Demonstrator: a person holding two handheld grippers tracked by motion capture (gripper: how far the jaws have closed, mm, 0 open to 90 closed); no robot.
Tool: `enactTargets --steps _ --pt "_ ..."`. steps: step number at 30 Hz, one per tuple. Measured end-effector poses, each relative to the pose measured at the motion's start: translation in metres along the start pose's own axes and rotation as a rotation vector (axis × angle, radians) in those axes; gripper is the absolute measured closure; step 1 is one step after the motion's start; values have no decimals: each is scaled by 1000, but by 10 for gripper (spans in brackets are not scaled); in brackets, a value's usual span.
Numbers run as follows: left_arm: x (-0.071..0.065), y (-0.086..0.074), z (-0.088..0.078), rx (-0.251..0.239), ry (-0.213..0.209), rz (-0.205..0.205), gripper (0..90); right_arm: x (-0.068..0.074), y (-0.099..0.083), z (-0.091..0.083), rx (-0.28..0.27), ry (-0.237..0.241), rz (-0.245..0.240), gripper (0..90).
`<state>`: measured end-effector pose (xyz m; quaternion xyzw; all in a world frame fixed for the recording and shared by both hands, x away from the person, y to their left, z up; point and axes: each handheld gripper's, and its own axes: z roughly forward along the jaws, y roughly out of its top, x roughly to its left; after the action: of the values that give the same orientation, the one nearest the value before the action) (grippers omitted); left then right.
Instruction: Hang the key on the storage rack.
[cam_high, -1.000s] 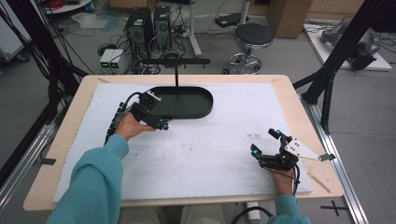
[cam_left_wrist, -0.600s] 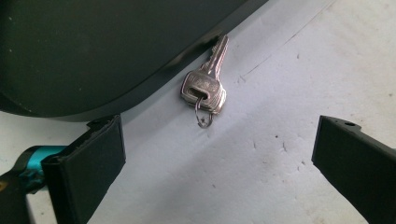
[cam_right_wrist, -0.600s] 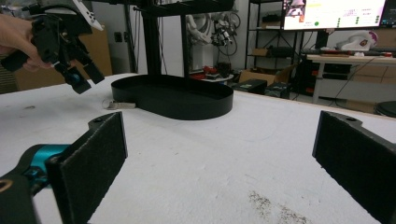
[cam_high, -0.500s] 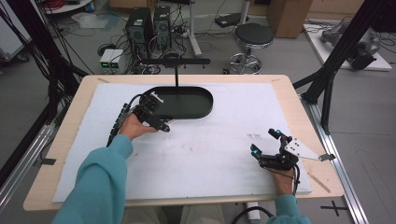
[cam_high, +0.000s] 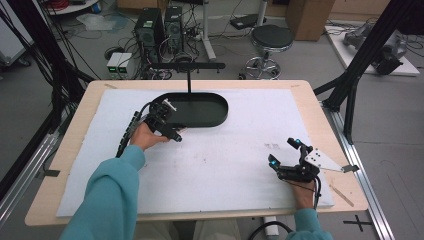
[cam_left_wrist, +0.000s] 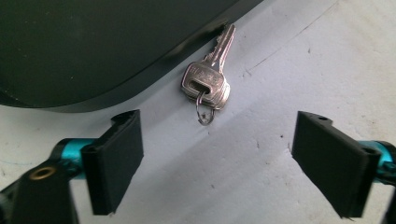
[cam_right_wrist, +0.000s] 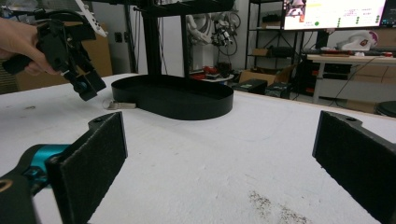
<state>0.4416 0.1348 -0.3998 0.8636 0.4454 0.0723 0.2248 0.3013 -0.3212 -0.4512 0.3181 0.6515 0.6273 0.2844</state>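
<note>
Left gripper (cam_left_wrist: 212, 163) over key (cam_left_wrist: 208, 84) (fingers closing, apart), beside tray (cam_left_wrist: 93, 46)

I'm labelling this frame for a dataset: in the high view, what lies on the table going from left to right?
Left gripper, close over the keys by the tray → black oval tray → right gripper, apart near the table's right edge, jaws open.

Shiny metal keys (cam_left_wrist: 207, 85) lie beside a matt black tray (cam_left_wrist: 93, 46).
</note>
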Motion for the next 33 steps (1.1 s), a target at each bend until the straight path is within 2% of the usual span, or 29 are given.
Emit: enactTargets --steps 6,12,19,28,33 --pt "1 0 1 13 19 -19 315 0 0 0 0 0 0 22" --pt "1 1 2 17 39 -18 396 0 0 0 -2 -1 -1 22" --pt "0 2 6 22 42 -24 450 0 0 0 0 -1 0 22" --pt "1 2 6 9 41 -29 574 0 0 0 1 -1 0 22" --pt "0 2 8 16 43 -13 607 0 0 0 0 -1 1 22"
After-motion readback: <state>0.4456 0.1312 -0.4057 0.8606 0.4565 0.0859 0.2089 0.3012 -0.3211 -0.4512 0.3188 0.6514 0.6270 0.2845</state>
